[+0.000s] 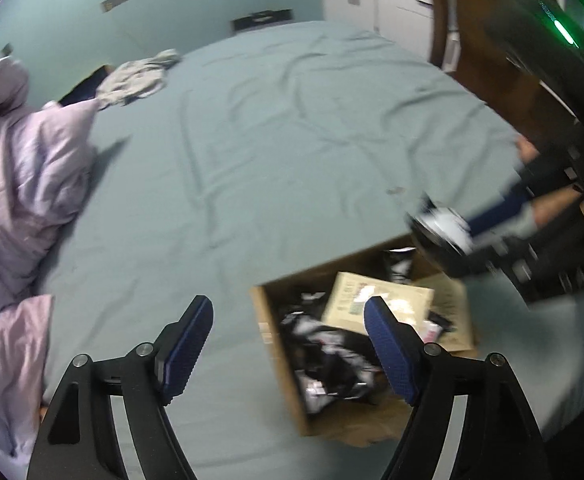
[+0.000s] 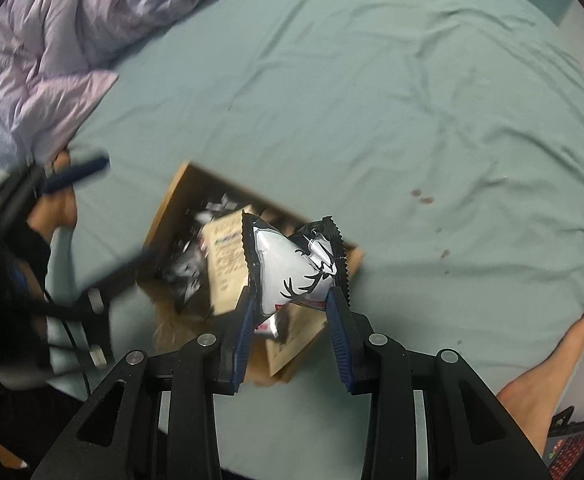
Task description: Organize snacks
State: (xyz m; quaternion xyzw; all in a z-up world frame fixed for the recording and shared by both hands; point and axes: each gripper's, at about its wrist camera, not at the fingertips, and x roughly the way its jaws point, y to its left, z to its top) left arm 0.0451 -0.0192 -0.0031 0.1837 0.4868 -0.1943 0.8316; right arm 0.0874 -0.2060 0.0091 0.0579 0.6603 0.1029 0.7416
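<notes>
Bedding in grey-green covers the whole bed (image 1: 292, 152), on which the work is laid out. Nearest the right wrist camera, the right tool (image 2: 290, 304) is seen clamped on the lower end of a black-and-white snack packet (image 2: 292, 264), which is held above the cardboard box (image 2: 172, 204), presumably so that it can be dropped in with the rest. The left tool (image 1: 290, 344) is spread wide with nothing between its fingers, its pads hanging beside and over the box's near corner. Inside the box, a beige carton (image 1: 371, 300) is seen lying among more dark packets (image 1: 323, 348), so the sorting is judged to be partly done. Farther off, a lilac duvet (image 1: 24, 184) is bunched at the bed's edge, and a grey garment (image 1: 140, 76) lies beyond it. Motion blur smears the box contents, so prints cannot be read; the box's near edge is cut off behind the tools.
</notes>
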